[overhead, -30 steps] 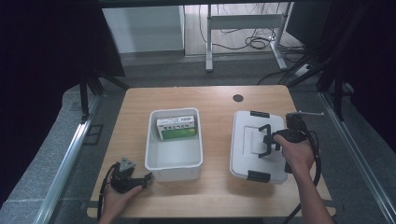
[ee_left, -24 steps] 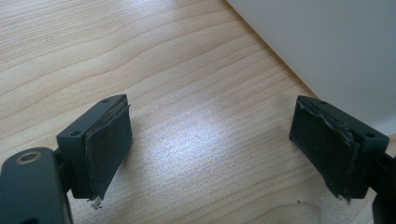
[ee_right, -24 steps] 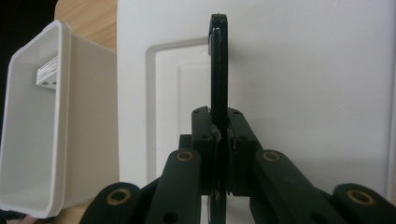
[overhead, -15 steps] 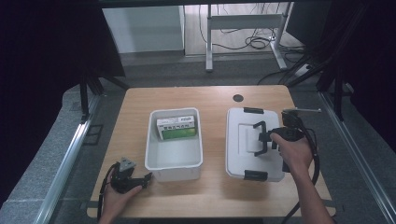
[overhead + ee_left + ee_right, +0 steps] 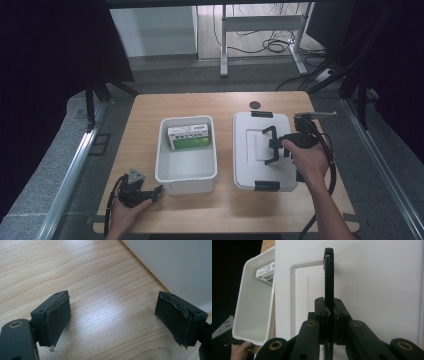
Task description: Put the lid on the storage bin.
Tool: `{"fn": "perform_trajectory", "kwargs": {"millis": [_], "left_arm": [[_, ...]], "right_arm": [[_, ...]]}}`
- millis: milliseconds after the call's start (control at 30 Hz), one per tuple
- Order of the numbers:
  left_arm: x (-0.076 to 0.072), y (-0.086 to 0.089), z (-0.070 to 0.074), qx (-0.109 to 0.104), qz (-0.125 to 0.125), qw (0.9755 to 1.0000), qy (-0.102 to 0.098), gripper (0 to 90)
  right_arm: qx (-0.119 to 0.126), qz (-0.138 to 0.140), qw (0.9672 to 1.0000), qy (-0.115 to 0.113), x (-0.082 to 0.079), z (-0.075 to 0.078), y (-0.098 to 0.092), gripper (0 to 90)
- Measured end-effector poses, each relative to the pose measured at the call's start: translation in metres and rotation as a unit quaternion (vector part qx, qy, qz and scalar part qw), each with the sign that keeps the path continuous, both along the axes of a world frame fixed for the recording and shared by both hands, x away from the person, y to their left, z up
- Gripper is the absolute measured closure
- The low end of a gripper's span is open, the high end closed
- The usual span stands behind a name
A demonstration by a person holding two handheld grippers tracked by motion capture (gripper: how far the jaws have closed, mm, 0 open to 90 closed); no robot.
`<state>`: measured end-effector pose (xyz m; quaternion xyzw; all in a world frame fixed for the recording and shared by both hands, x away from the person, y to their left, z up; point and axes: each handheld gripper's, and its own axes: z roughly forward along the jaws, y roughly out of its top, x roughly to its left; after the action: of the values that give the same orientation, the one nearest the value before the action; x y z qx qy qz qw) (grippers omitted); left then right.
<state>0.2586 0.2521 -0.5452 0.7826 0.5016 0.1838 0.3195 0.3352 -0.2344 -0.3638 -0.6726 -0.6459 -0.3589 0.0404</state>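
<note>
The person's right hand (image 5: 307, 159) reaches in from the near right and holds the right gripper (image 5: 278, 145) level over the white lid (image 5: 250, 150), pointing left. Its jaws are clamped on the lid's black handle (image 5: 268, 145); in the right gripper view the handle (image 5: 329, 277) stands edge-on, running up from between the two closed pads (image 5: 322, 307), which press it from both sides. The lid (image 5: 374, 285) lies flat on the right half of the wooden table (image 5: 140, 115), with a black latch (image 5: 266, 185) at its near edge and another at its far edge.

The left hand (image 5: 127, 212) rests at the near left corner of the table, holding the left gripper (image 5: 150, 192) low and pointing right toward the white bin (image 5: 165, 177). Its jaws stand wide apart with bare table (image 5: 100, 290) between them — the right pad (image 5: 175, 320) sits just beside the bin's wall (image 5: 180, 267), though whether it touches cannot be told.

The bin sits left of the lid, near it but apart, open on top. Inside, at the far end, lies a green-and-white box (image 5: 188, 137); the rest of the bin floor is bare. The right gripper view shows the same box (image 5: 265, 272) in the bin's (image 5: 252, 315) far corner — well away from both grippers.
</note>
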Motion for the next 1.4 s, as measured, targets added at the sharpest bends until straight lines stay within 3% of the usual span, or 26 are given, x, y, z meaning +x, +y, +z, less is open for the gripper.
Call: {"fn": "perform_trajectory", "kwargs": {"millis": [1000, 1400], "left_arm": [[0.0, 0.0, 0.0, 0.001, 0.0, 1.0, 0.001, 13.2], [0.0, 0.0, 0.0, 0.001, 0.0, 1.0, 0.001, 13.0]], "right_arm": [[0.0, 0.044, 0.9989, -0.019, 0.007, 0.045, 0.058, 84.7], [0.002, 0.057, 0.9983, -0.014, 0.014, 0.052, 0.083, 84.6]]}}
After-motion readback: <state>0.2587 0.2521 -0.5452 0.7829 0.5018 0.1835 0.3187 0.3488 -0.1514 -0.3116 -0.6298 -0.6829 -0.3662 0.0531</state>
